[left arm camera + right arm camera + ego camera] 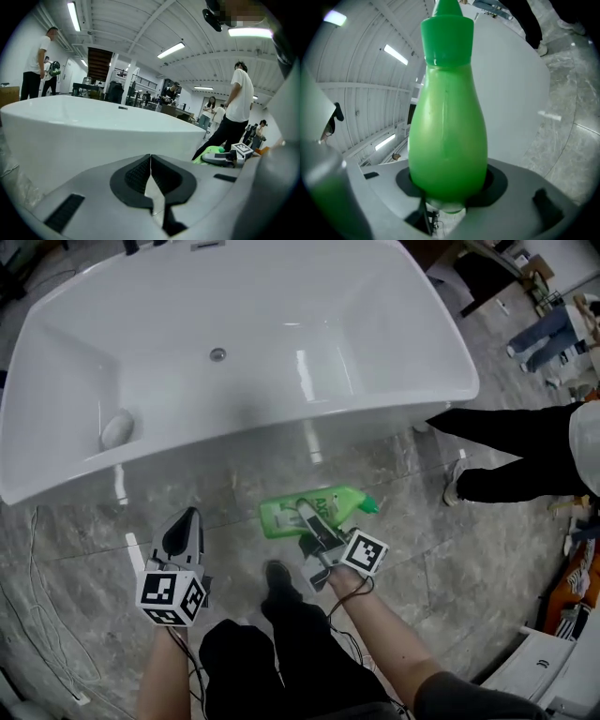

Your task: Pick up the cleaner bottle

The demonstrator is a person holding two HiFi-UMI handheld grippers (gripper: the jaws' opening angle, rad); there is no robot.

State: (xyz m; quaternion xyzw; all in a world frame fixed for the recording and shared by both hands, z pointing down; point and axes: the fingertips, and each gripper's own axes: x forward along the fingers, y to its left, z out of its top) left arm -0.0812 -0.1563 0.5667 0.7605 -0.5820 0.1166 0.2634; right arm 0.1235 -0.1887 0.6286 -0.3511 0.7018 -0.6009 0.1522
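Of our two grippers, the left gripper (187, 521) is closed on nothing. The right gripper (307, 514) clamps the belly of the one green cleaner bottle (339, 500), which lies sideways, apparently off the floor. We judge the pick-up done and need only a steady grip. Beyond stands one white bathtub (394, 407).

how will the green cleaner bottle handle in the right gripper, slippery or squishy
The cleaner bottle looks like smooth, glossy plastic, so it may slip or twist in the right gripper. Its rounded, tapering body offers a grip little flat surface. The walls probably flex under a hard squeeze.
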